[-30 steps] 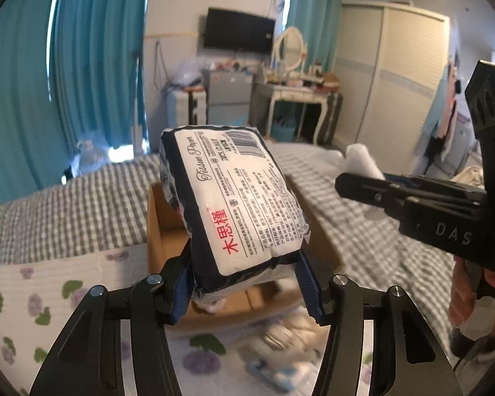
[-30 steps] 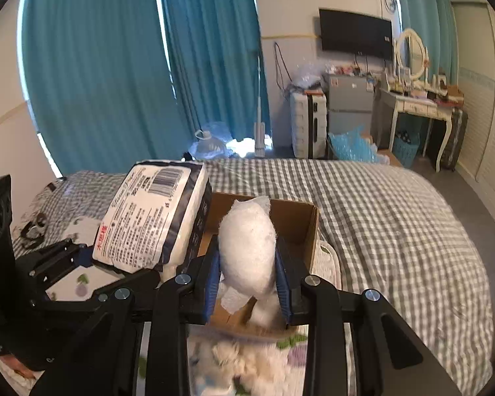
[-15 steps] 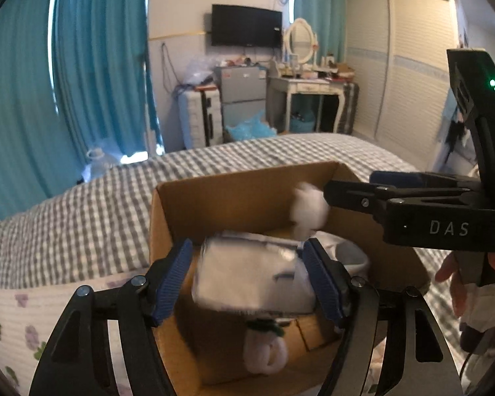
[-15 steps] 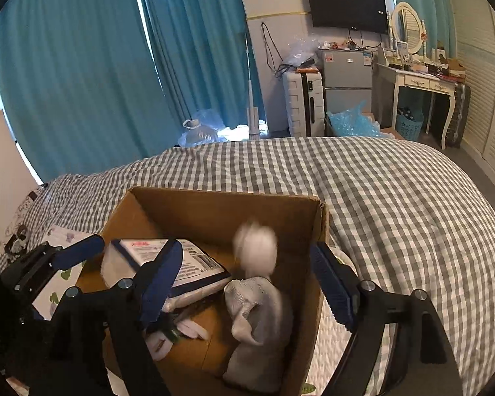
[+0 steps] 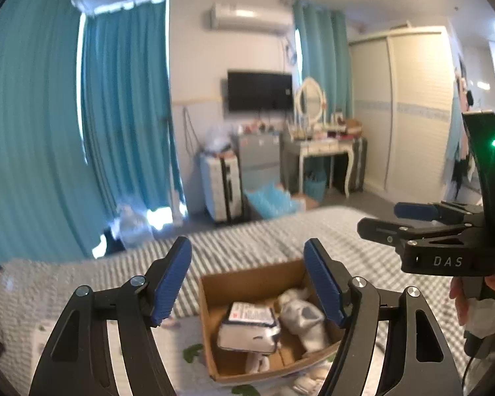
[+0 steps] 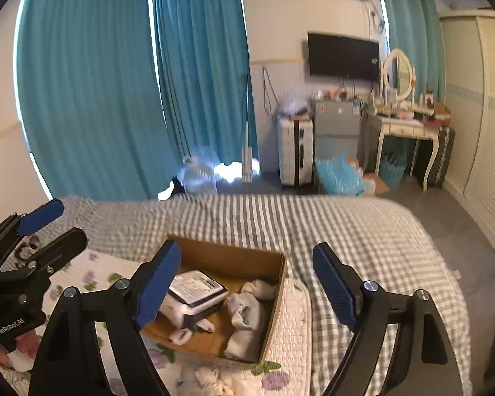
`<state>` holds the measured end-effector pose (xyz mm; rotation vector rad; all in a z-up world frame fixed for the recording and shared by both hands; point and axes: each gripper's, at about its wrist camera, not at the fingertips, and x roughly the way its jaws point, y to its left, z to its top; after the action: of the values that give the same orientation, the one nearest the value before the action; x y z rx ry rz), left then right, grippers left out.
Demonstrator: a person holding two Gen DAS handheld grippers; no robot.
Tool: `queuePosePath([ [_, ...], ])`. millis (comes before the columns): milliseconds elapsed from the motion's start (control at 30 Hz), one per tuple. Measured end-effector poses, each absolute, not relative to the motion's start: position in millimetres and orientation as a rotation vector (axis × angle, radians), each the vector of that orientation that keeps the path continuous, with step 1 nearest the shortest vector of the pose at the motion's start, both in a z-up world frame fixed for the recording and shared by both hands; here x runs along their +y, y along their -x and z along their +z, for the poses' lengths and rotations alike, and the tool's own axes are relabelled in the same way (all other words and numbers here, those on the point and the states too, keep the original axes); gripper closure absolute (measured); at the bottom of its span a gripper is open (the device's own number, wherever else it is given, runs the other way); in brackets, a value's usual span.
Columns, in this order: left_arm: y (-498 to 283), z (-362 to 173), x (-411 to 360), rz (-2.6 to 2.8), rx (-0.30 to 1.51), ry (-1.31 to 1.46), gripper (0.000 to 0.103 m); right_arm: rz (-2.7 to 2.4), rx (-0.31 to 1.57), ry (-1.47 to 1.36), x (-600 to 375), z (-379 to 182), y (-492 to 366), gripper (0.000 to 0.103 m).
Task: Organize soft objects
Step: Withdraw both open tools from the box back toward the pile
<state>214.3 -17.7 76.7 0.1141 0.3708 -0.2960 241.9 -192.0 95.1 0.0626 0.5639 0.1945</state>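
tissue pack [image 5: 247,328] lies in cardboard box [image 5: 250,279], below both opening, empty claws.

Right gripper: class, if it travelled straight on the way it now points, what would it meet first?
Most likely the cardboard box on the bed, around the tissue pack and white cloth inside. The right gripper, jaws opening and empty, points down at it; depth is uncertain.

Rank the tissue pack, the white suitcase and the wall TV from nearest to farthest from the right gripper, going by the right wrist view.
From the right gripper, jaws opening and empty:
1. tissue pack, in the cardboard box just below.
2. white suitcase, on the floor past the bed.
3. wall TV, high on the far wall.
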Motion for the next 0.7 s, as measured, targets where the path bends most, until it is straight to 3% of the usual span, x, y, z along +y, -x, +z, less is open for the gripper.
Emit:
queuePosePath([
  [33,-203,88,-16,-0.293,0.351,-0.115,0.018,0.192,0.542,-0.061,-193,108,-229,0.018],
  [67,-190,99,-13,-0.280,0.325,-0.113,0.014,0.188,0.516,-0.058,-194,121,-214,0.016],
  [333,-97,155,14,-0.219,0.235,-0.066,0.013,0.184,0.469,-0.017,-189,166,-122,0.010],
  [700,-67,82,19,-0.194,0.416,-0.012,0.013,0.233,0.573,0.044,-174,102,-59,0.010],
])
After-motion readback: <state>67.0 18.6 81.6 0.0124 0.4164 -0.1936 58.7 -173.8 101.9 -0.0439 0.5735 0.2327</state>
